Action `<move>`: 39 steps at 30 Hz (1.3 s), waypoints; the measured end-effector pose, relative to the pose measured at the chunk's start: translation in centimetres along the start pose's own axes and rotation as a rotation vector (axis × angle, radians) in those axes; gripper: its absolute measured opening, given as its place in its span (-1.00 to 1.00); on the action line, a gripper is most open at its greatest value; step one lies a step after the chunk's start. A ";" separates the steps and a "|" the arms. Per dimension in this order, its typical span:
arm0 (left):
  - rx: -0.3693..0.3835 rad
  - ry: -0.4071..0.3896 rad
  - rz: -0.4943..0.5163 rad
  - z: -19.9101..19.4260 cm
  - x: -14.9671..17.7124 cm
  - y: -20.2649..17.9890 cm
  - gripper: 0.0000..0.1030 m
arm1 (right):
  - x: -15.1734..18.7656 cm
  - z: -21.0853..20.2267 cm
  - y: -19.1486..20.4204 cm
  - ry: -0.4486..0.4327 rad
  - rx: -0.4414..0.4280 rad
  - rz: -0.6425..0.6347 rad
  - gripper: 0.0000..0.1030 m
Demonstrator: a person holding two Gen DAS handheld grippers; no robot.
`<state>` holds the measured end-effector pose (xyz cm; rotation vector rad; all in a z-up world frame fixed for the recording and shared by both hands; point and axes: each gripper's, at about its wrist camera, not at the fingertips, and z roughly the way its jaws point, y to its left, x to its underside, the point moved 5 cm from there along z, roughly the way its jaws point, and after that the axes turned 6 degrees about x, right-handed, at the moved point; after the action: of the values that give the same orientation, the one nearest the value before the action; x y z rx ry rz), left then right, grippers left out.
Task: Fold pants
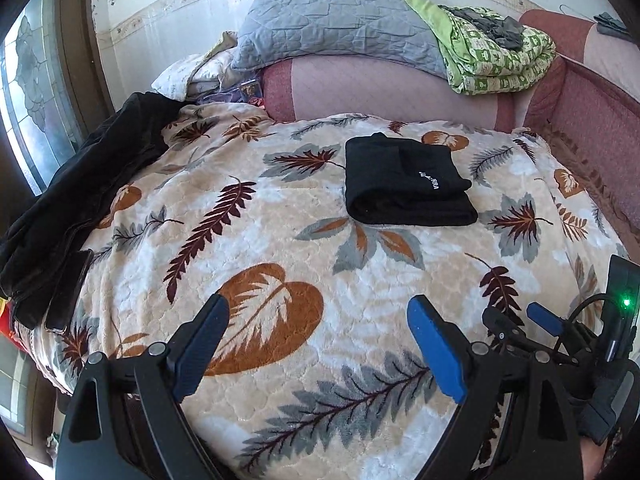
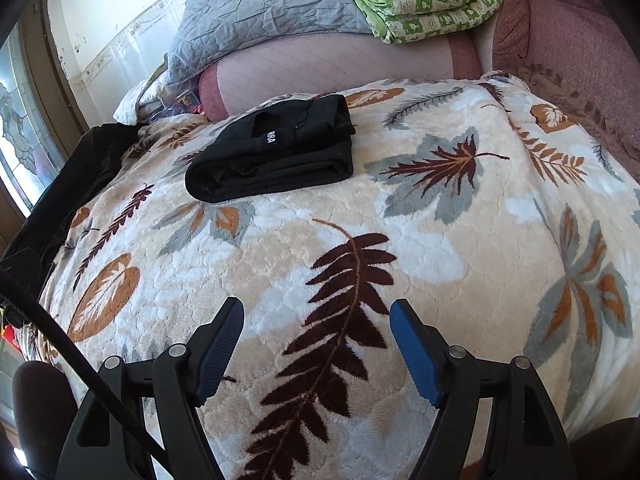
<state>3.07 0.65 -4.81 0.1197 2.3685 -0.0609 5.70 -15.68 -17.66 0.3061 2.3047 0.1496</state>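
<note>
Black pants (image 1: 408,184) lie folded in a soft rectangular bundle on the plush leaf-patterned blanket (image 1: 280,240); left tongs (image 1: 320,344) and right tongs (image 2: 318,346) gape wide, holding nothing.

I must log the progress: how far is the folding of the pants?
Done: the black pants lie folded into a compact bundle on the leaf-patterned blanket. In hand: nothing; left gripper and right gripper are open, apart from them. Left: seemingly nothing.

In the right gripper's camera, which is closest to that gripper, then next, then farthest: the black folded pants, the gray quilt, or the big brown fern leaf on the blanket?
From the right gripper:
1. Brown fern leaf, just ahead of its fingers.
2. Black folded pants, farther up the blanket, to the left.
3. Gray quilt, at the back by the wall.
</note>
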 end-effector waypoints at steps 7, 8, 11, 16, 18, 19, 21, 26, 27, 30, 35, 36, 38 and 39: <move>0.006 0.029 -0.006 1.0 0.3 0.1 0.75 | 0.0 0.4 0.0 0.000 0.010 -0.005 0.57; 0.005 0.035 -0.008 1.2 0.3 0.2 0.75 | 0.1 0.4 0.0 0.000 0.012 -0.006 0.57; 0.003 0.044 -0.011 1.5 0.5 0.2 0.75 | 0.1 0.7 0.0 0.004 0.016 -0.002 0.58; -0.001 0.051 -0.009 1.8 0.4 0.2 0.75 | 0.0 0.8 0.0 0.002 0.014 0.003 0.58; -0.004 0.052 -0.007 1.9 0.4 0.1 0.75 | -0.1 0.8 0.0 -0.004 0.017 0.002 0.59; -0.002 0.052 -0.007 1.9 0.4 0.1 0.75 | -0.1 0.8 -0.1 -0.006 0.020 0.004 0.59; -0.002 0.057 -0.008 2.1 0.5 0.1 0.75 | -0.2 0.8 -0.2 -0.007 0.023 0.011 0.60; 0.000 0.065 -0.005 2.4 0.8 -0.1 0.75 | -0.4 0.5 -0.9 -0.020 0.048 0.034 0.60; 0.001 0.067 -0.003 2.4 0.8 -0.2 0.75 | -0.4 0.5 -0.9 -0.023 0.051 0.037 0.61; 0.003 0.074 0.002 2.7 0.9 -0.4 0.75 | -0.5 0.2 -0.9 -0.033 0.054 0.035 0.62; 0.006 0.077 0.006 2.8 1.1 -0.6 0.75 | -0.4 0.0 -0.2 -0.044 0.054 0.003 0.63; 0.006 0.077 0.004 2.8 1.1 -0.7 0.75 | -0.4 0.0 -0.2 -0.044 0.054 -0.001 0.63; 0.006 0.080 0.001 2.8 1.1 -0.7 0.75 | -0.4 0.1 -0.1 -0.045 0.054 -0.003 0.64; 0.007 0.081 -0.001 2.9 1.2 -0.7 0.75 | -0.4 0.1 -0.1 -0.044 0.055 -0.003 0.65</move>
<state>4.16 -0.20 -7.69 0.1268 2.4498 -0.0655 6.03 -15.90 -17.46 0.3304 2.2688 0.0775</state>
